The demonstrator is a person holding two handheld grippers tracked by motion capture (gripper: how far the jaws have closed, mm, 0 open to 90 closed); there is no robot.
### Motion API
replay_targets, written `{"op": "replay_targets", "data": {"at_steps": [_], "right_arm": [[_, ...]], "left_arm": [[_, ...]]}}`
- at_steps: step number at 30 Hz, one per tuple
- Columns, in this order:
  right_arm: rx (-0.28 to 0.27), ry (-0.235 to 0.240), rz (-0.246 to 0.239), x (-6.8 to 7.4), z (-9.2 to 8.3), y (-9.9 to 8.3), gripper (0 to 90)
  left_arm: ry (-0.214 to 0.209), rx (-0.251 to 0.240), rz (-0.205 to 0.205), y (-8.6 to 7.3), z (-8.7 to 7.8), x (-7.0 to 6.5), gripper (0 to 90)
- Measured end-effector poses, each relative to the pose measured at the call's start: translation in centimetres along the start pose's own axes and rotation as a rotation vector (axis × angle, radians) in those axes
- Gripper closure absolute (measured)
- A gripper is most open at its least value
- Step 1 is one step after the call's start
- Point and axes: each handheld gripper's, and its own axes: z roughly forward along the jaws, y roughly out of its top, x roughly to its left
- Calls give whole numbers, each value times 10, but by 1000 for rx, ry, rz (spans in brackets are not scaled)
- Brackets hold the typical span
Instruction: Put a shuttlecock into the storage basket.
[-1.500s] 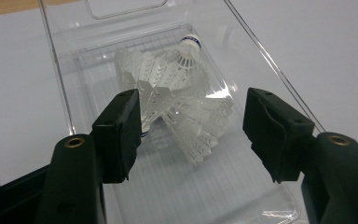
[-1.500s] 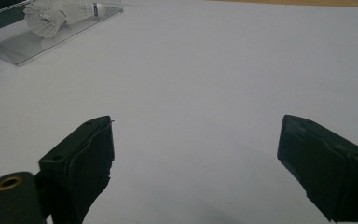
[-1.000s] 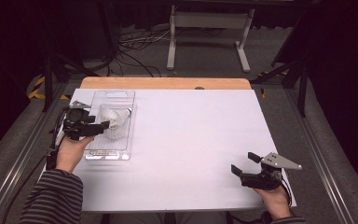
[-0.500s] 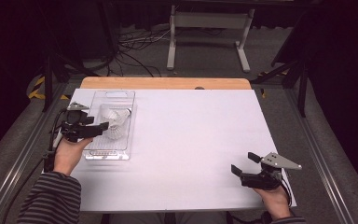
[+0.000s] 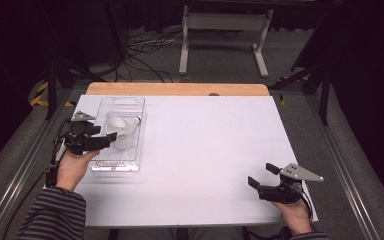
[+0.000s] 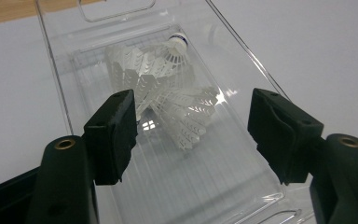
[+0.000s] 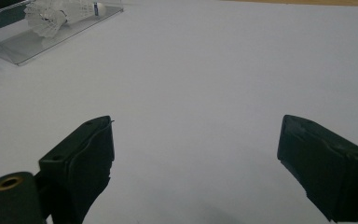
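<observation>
A clear plastic tray (image 5: 121, 101) lies on the left of the white table, and overlapping white feather shuttlecocks (image 5: 121, 131) rest in it. My left gripper (image 5: 106, 137) hovers over the tray's left side, pointing right at the shuttlecocks. In the left gripper view its jaws (image 6: 193, 100) stand open, with the shuttlecocks (image 6: 158, 70) just beyond the pads and untouched. One cork tip with a blue band (image 6: 178, 42) points to the far end. My right gripper (image 5: 261, 175) rests open near the front right corner. Nothing lies between its jaws (image 7: 196, 126).
The white sheet (image 5: 210, 145) covers most of the table, and a wooden strip (image 5: 180, 89) shows along the far edge. The right gripper view has the tray (image 7: 23, 46) far off at the upper left. Beyond the table are a metal stand (image 5: 220, 30) and floor cables (image 5: 145, 47).
My left gripper has drawn back a little toward the tray's left edge, and the shuttlecocks stay in the tray. The right gripper has not moved.
</observation>
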Motion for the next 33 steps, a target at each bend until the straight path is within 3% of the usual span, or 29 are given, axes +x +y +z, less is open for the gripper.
{"op": "replay_targets", "data": {"at_steps": [33], "right_arm": [[-2, 0, -1, 0, 0, 0, 116]], "left_arm": [[4, -17, -12, -15, -8, -1, 304]]}}
